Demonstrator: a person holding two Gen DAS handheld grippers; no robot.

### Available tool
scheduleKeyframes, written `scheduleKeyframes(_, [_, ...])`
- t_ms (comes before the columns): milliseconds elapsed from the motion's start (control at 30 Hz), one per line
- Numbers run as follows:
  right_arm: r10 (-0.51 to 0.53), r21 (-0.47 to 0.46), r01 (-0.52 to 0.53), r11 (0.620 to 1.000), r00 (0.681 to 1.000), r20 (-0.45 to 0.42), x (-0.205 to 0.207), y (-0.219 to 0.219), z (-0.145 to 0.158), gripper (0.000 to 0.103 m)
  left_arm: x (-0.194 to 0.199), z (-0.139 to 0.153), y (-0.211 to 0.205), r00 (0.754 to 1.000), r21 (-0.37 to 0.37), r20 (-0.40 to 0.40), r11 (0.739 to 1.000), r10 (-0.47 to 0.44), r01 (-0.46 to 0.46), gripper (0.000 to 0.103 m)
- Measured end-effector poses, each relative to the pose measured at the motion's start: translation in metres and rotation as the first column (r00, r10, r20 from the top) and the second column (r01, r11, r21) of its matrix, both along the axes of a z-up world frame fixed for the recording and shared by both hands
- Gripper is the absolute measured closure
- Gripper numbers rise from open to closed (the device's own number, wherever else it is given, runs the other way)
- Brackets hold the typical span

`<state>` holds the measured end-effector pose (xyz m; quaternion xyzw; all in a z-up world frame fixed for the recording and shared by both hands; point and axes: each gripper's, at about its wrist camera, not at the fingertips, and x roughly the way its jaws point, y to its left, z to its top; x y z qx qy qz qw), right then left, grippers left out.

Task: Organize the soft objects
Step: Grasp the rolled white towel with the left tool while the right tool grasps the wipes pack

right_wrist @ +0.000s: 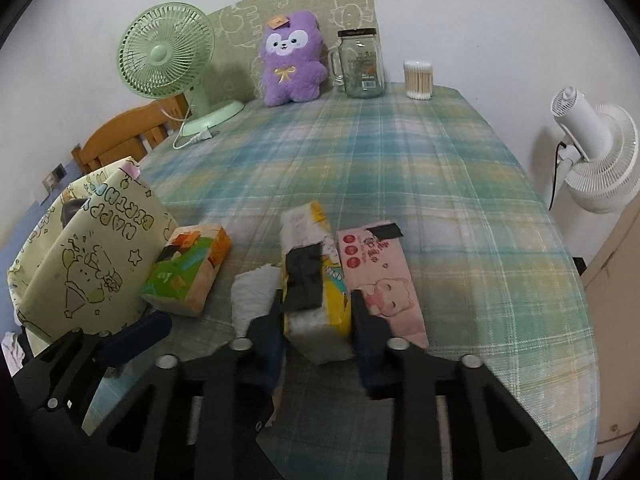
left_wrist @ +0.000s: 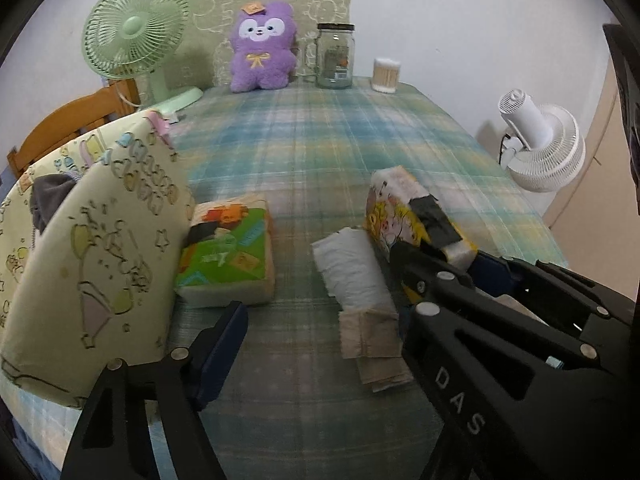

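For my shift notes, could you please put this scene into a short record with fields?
surface: table with plaid cloth
right hand-held gripper: shut on the yellow tissue pack
left hand-held gripper: open, above the white tissue bundle, not gripping
other packs: green tissue pack left, pink tissue pack right
container: fabric bin at the left table edge
back row: green fan, purple plush, glass jar, cotton swabs

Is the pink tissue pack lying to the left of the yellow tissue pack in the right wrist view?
No, the pink tissue pack lies on the right side of the yellow tissue pack.
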<state>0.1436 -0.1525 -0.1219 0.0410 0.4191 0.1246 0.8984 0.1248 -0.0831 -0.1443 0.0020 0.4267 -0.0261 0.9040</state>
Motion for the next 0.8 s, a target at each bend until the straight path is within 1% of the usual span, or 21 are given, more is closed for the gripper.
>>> scheduleKeyframes(67, [-0.023,-0.011,0.023,1.000,1.000,0.020,-0.002,-0.004,0.002,0.078,0.001,0.000,-0.003,1.000,-0.005,0.003,1.000,-0.013,0.013,0.024])
scheduleKeyframes(200, [-0.074,-0.058,0.077,0.995,0.996,0.050,-0.004,-0.010,0.004,0.078,0.003,-0.001,-0.008,1.000,0.003,-0.001,1.000,-0.025,0.025,0.024])
scheduleKeyframes(433, [-0.122,-0.066,0.126,0.990,0.991,0.053,-0.003,-0.023,0.005,0.078,0.009,-0.002,-0.018,0.998,-0.001,0.005,0.998,-0.069,0.069,0.026])
scheduleKeyframes(500, [-0.121,-0.061,0.124,0.990,0.991,0.051,-0.004,-0.025,0.005,0.078,0.013,-0.004,-0.017,0.998,0.003,-0.002,0.998,-0.059,0.059,0.031])
scheduleKeyframes(567, [-0.114,-0.059,0.117,0.991,0.992,0.048,-0.004,-0.023,0.004,0.078,0.018,-0.008,-0.016,0.999,0.010,-0.021,0.999,-0.046,0.046,0.039])
scheduleKeyframes(600, [-0.113,-0.054,0.116,0.992,0.993,0.046,-0.004,-0.023,0.004,0.077,0.019,-0.008,-0.015,0.999,0.010,-0.013,0.999,-0.045,0.045,0.041])
scheduleKeyframes(667, [-0.114,-0.050,0.116,0.992,0.992,0.046,-0.004,-0.023,0.004,0.077,0.018,-0.008,-0.014,0.999,0.010,-0.009,0.999,-0.041,0.041,0.054])
scheduleKeyframes(700, [-0.114,-0.050,0.116,0.992,0.992,0.045,-0.004,-0.023,0.004,0.077,0.018,-0.008,-0.014,0.999,0.009,-0.006,0.999,-0.042,0.042,0.058])
scheduleKeyframes(767, [-0.116,-0.047,0.118,0.992,0.992,0.043,-0.005,-0.023,0.004,0.077,0.017,-0.008,-0.013,0.999,0.010,-0.005,0.999,-0.042,0.043,0.070])
scheduleKeyframes(800, [-0.116,-0.048,0.118,0.992,0.992,0.043,-0.005,-0.022,0.005,0.077,0.016,-0.008,-0.014,0.999,0.007,-0.004,0.999,-0.048,0.048,0.073])
